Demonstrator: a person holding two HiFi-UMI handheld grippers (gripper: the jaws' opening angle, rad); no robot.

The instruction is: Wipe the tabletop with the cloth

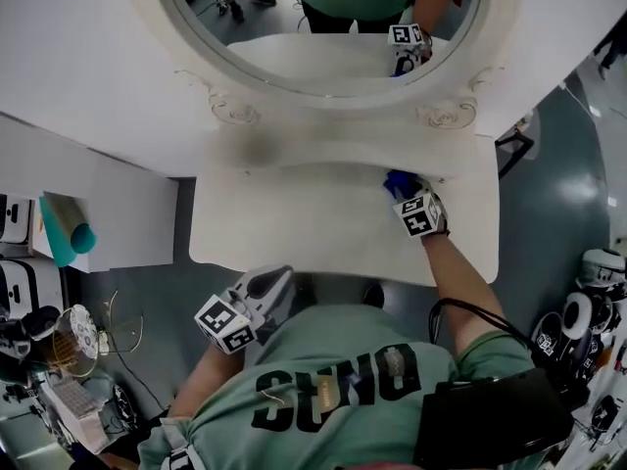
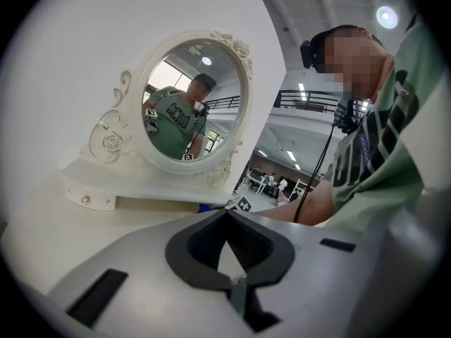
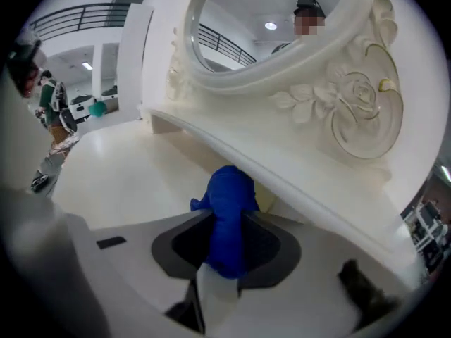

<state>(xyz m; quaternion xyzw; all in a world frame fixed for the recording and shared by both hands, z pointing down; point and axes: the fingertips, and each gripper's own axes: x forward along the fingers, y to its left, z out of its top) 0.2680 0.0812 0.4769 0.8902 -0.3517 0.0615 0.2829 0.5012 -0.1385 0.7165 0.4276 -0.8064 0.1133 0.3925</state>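
A white dressing tabletop lies below an oval mirror. My right gripper is at the back right of the tabletop, shut on a bunched blue cloth. In the right gripper view the cloth sticks out between the jaws of that gripper, its end against the tabletop just under the mirror's raised shelf. My left gripper hangs off the front edge near the person's chest. In its own view the left gripper is shut on nothing.
The ornate mirror frame and its shelf overhang the back of the tabletop. A white cabinet with a teal roll stands left. Cluttered gear lies on the floor at lower left and lower right.
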